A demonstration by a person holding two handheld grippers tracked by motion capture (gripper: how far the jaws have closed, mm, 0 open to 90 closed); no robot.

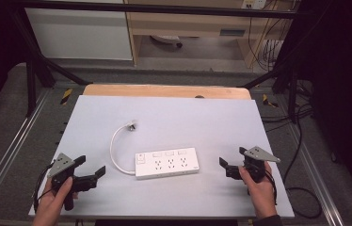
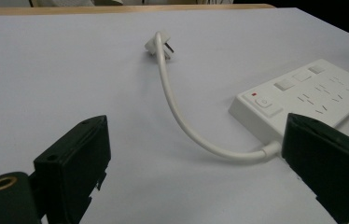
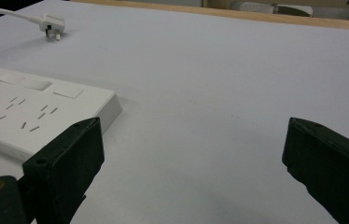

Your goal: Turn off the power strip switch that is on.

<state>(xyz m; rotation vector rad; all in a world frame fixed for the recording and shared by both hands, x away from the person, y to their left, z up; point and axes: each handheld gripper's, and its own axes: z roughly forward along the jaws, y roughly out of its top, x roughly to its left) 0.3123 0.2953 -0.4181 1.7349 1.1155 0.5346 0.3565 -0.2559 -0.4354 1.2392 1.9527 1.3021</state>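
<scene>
A white power strip (image 1: 166, 163) lies flat near the front middle of the pale table (image 1: 188, 117), its sockets facing up. Its short white cable (image 1: 113, 150) curves back to a white plug (image 1: 131, 125) lying loose on the table. The strip (image 2: 298, 93), cable (image 2: 177, 112) and plug (image 2: 156, 45) appear ahead of my left gripper (image 2: 196, 172). My left gripper (image 1: 91, 168) stands open to the left of the strip, holding nothing. My right gripper (image 1: 234, 162) stands open to the right of the strip (image 3: 32, 112), its jaws (image 3: 193, 172) wide apart over bare table. The plug (image 3: 51, 23) lies far off.
A wooden strip (image 1: 167, 91) runs along the table's far edge. Black frame bars (image 1: 37, 61) and cables (image 1: 301, 155) flank the table on the grey floor. Shelving (image 1: 188, 28) stands beyond.
</scene>
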